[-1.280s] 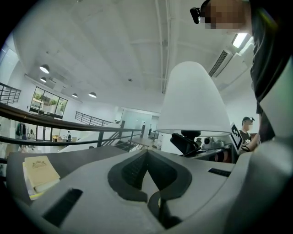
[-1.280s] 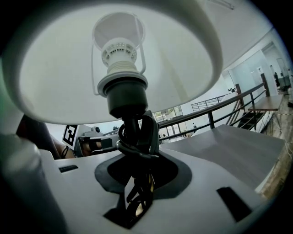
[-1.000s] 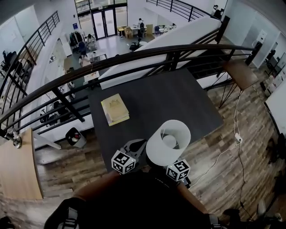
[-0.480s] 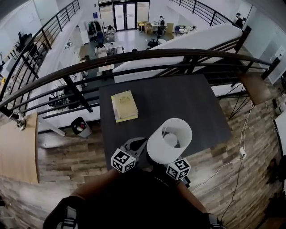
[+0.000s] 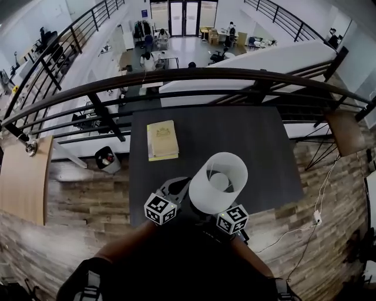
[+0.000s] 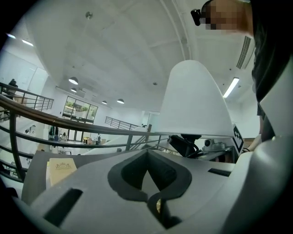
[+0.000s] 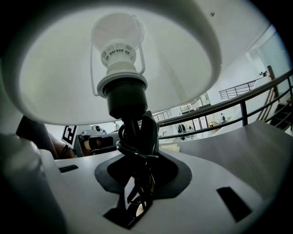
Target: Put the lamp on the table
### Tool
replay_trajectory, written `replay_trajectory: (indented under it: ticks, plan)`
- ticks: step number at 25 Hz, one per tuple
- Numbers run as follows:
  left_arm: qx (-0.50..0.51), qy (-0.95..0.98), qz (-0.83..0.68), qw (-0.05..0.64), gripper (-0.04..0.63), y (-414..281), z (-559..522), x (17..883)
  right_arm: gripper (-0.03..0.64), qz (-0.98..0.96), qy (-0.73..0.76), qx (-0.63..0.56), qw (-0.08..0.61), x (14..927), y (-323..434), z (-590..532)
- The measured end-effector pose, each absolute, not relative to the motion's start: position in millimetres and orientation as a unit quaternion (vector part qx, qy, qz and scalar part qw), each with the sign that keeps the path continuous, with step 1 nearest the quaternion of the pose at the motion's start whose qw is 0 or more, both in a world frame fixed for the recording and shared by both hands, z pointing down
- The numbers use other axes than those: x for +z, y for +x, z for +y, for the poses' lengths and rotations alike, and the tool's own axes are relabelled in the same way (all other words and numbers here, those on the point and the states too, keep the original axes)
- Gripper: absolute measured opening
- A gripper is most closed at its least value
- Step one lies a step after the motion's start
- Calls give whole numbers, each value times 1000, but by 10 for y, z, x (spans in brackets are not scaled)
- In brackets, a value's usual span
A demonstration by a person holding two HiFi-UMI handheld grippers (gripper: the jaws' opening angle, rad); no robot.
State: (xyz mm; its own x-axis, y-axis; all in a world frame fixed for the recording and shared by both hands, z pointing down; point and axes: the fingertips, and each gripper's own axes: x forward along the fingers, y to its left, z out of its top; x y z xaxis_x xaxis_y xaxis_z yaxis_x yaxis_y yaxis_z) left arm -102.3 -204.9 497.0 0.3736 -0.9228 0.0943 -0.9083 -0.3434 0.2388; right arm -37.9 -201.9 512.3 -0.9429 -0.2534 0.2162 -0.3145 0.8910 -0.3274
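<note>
Looks like a large open-plan office building, seen from an upper gallery. Shows a dark curved railing (image 5: 194, 74) across the middle of the head view. Beyond it, at the top of the frame, has a lower floor with desks (image 5: 160, 56), office chairs (image 5: 218, 56), people (image 5: 230, 29) and glass doors (image 5: 183, 9). Has more railed galleries (image 5: 59, 50) at upper left and upper right. Shows plank flooring (image 5: 76, 206) under a dark table (image 5: 235, 135), with a bin (image 5: 107, 160) at left. Shows a high white ceiling with a strip light (image 6: 231, 87) in the left gripper view.
</note>
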Motion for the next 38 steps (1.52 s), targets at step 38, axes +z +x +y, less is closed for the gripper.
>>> replay_trajectory:
  ticks: [38]
  plan:
    - [-31,707,-685,175,9,-993,-3198,5450,101,-972,-9,180,151,5561,-318,-3671]
